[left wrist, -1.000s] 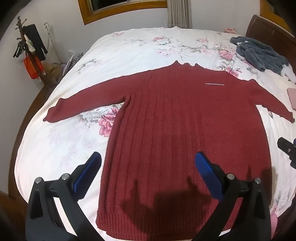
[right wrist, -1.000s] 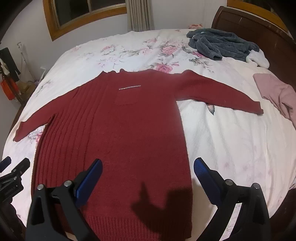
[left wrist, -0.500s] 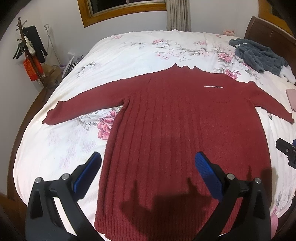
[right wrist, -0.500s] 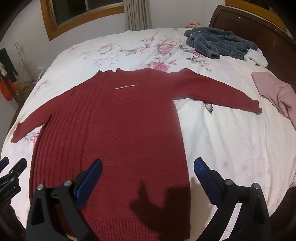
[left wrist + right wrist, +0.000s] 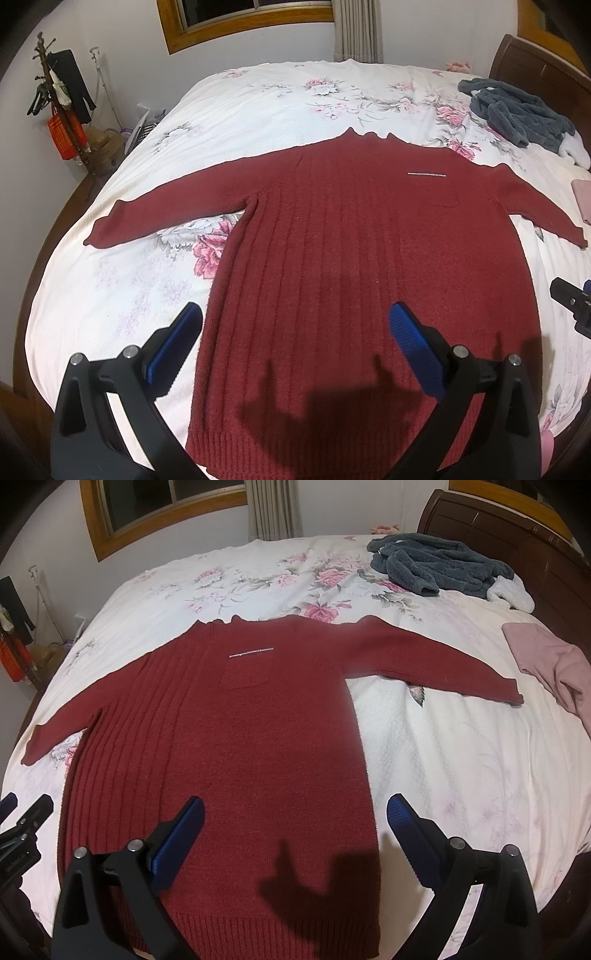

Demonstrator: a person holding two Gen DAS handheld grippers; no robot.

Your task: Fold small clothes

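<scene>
Both grippers hang wide open and empty over the hem end of the dark red knit sweater: left gripper, right gripper. It lies flat on the floral bedspread, sleeves spread out (nothing folded yet). A shallow pinch would likely lift only the top layer, and dragging the soft knit could bunch it or skew the fold.
</scene>
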